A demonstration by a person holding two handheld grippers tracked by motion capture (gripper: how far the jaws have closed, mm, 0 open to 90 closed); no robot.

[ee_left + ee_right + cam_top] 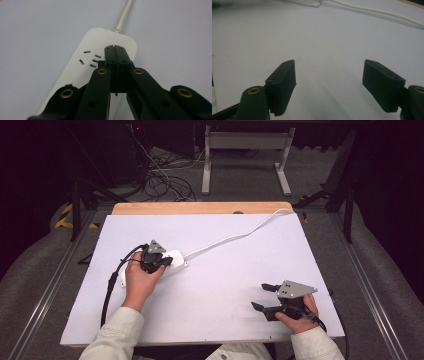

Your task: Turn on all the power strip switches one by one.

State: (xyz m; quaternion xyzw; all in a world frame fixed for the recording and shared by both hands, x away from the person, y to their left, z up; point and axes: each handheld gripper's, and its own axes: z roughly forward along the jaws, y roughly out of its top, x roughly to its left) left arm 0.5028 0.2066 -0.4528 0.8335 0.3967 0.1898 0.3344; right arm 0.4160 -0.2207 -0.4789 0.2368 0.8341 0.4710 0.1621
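Left gripper (161, 265) sits over the power strip (176, 257), left-centre of the table (225, 320). Jaws are clenched pad to pad with nothing between them. In the left gripper view the closed tips (115, 51) are right at the strip's (100, 42) cable end, past a group of socket slots (90, 59); can't tell if they actually touch the casing. Left hand (140, 282) wraps the gripper body from the near side.

Strip lies flat and at a slant on the white sheet. Its white cable (235, 236) runs from its right end, far and right, to the table's far edge.

Right gripper (264, 299) is near-right on the table, well apart from the strip, pointing left. Jaws are spread wide, nothing in them; pads (284, 82) hover over bare sheet. Strip corner (312, 3) and cable (374, 11) show at the far side of that view.
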